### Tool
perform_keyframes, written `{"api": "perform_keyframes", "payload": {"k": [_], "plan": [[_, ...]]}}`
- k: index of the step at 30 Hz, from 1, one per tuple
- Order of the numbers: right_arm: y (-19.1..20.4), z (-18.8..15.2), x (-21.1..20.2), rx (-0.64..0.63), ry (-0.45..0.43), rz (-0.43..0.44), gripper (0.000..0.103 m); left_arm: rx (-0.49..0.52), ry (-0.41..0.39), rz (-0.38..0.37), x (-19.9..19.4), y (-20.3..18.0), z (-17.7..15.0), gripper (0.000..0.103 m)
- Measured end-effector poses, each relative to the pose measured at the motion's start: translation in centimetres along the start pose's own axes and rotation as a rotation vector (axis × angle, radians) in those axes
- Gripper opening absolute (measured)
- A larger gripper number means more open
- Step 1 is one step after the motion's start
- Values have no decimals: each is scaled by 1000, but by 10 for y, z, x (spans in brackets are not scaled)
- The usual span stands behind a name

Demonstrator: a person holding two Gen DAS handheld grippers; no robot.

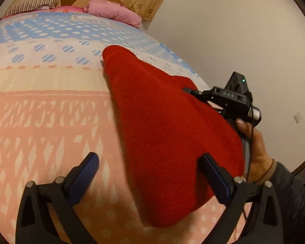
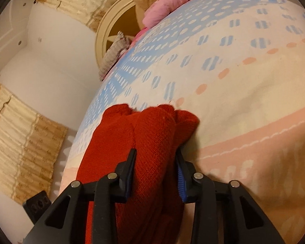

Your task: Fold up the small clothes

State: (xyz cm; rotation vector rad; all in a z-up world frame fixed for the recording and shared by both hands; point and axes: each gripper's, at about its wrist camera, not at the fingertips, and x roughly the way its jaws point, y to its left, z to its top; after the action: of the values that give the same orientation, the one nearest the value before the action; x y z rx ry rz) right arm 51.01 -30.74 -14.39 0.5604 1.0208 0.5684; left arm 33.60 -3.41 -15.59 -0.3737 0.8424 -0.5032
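Observation:
A red knit garment [image 1: 162,126] lies folded long on the patterned bedsheet [image 1: 40,101], running from the bed's middle toward the near edge. My left gripper [image 1: 149,158] is open wide just above the sheet. Its right finger [image 1: 213,174] rests against the garment's near part and its left finger [image 1: 87,168] is over bare sheet. My right gripper [image 2: 155,154] has a bunched fold of the red garment [image 2: 152,130] filling the gap between its pads. In the left wrist view that right gripper [image 1: 190,91] sits at the garment's right edge, held by a hand [image 1: 254,148].
A folded pink blanket [image 1: 113,12] and a striped pillow [image 1: 32,4] lie at the head of the bed by the round headboard [image 2: 109,28]. The bed's edge [image 1: 193,75] runs right behind the garment, with a white wall and a beige curtain [image 2: 20,138] beyond.

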Motion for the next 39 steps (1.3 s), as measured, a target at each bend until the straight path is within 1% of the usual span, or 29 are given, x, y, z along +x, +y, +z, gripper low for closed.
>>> {"api": "perform_keyframes", "payload": {"k": [3,7,10,12,13,14,15,16,19,21,23,26,30,33,36,39], "plan": [[7,-2,4,-33,10,-13,36,8,6,-1,1,-3,0,91],[5,-2,4,-26,8,-9,34,27,18,6,2,-9,-2,84],[5,-2,4,-26,2,4,31,44,29,25,4,-14,-4,84],[3,-2,1,-10,-12,45,30,65,39,44,6,-19,-4,84],[1,-2,-1,0,-20,68,30,77,42,51,7,-22,-5,81],[-1,-1,-2,7,-28,79,30,84,44,45,8,-23,-5,70],[-1,-1,-2,10,-29,77,29,88,49,23,8,-25,-6,64],[-1,-1,0,6,-26,62,29,80,50,12,8,-25,-7,63],[5,-1,4,-28,-22,6,29,67,48,17,8,-24,-7,61],[4,-1,3,-27,-24,0,29,53,46,22,7,-25,-8,60],[6,-1,4,-37,-27,-18,29,44,45,30,5,-28,-9,53],[11,-3,4,-59,-35,-52,28,42,40,45,4,-31,-9,46],[16,-5,0,-85,-50,-77,28,64,38,74,3,-36,-10,42],[9,-1,2,-58,-47,-88,27,79,36,86,4,-39,-9,41],[18,-4,-3,-80,-56,-123,26,73,32,93,1,-39,-8,38],[27,-8,-13,-71,-80,-109,26,94,25,106,-3,-42,-10,36]]}}
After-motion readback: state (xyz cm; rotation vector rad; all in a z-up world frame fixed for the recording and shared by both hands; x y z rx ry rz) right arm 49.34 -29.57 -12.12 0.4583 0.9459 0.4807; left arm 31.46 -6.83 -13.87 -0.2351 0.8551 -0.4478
